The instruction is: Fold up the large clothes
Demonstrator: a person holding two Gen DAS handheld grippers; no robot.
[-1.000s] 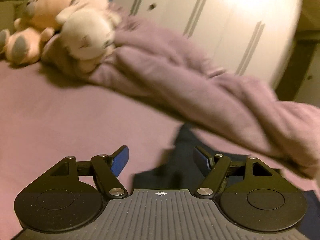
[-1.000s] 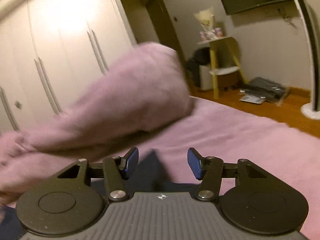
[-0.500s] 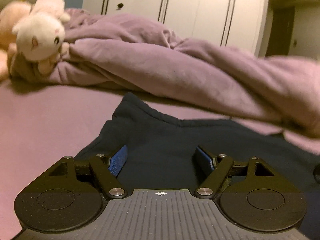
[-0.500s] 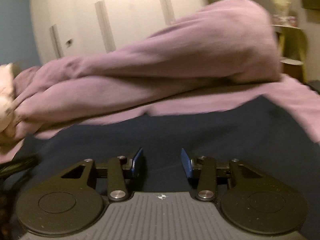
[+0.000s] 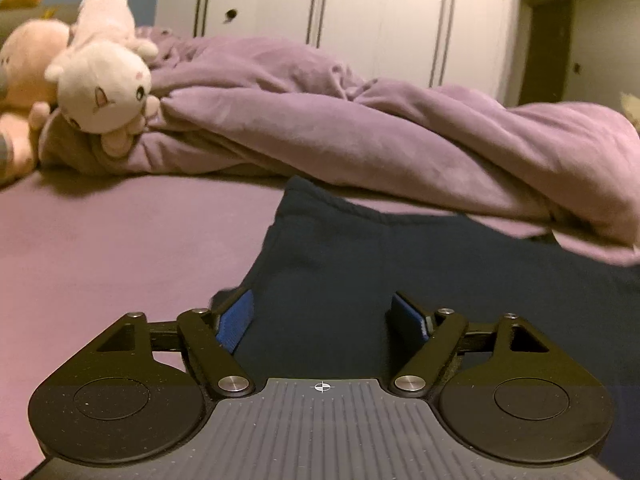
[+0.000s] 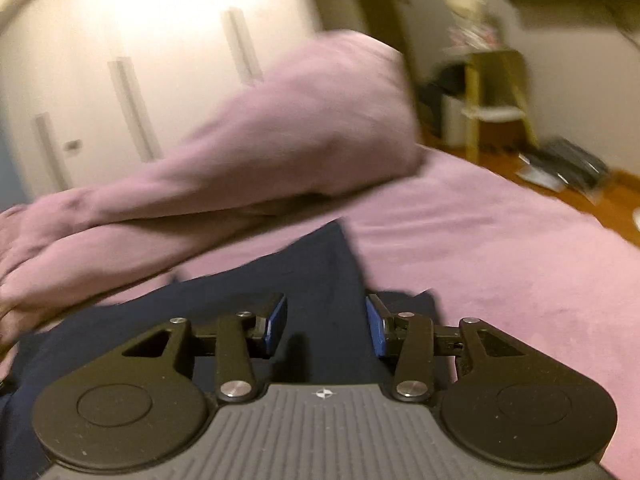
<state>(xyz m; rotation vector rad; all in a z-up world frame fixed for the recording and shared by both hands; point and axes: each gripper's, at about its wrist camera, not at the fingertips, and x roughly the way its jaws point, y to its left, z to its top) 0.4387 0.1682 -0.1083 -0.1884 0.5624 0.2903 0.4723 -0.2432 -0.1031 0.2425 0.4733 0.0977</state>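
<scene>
Navy knit fabric lies directly under and ahead of both grippers: the dark garment (image 5: 360, 264) is spread flat on the mauve bedsheet (image 5: 120, 240), and each gripper sits low over one of its edges. The left gripper (image 5: 324, 316) has its blue pads wide apart and has just been opening; the garment's left border runs between them, untouched as far as can be seen, with the left pad out over bare sheet. The right gripper (image 6: 326, 322) stands about half open, its jaws having just widened a little, and a narrower dark strip of the same garment (image 6: 312, 280) passes between the pads without being pinched. From the left gripper the cloth stretches away ahead to a raised corner and off to the right, so its long axis seems to run across, from one gripper toward the other; neither looks clearly nearer. The fabric looks thick, soft and matte. Farther ahead a rumpled purple blanket (image 5: 360, 128), plush and heavily creased, lies along the garment's far edge. Beyond it to the left sit white and pink stuffed toys (image 5: 100, 92), and white wardrobe doors (image 5: 360, 20) close the view.
</scene>
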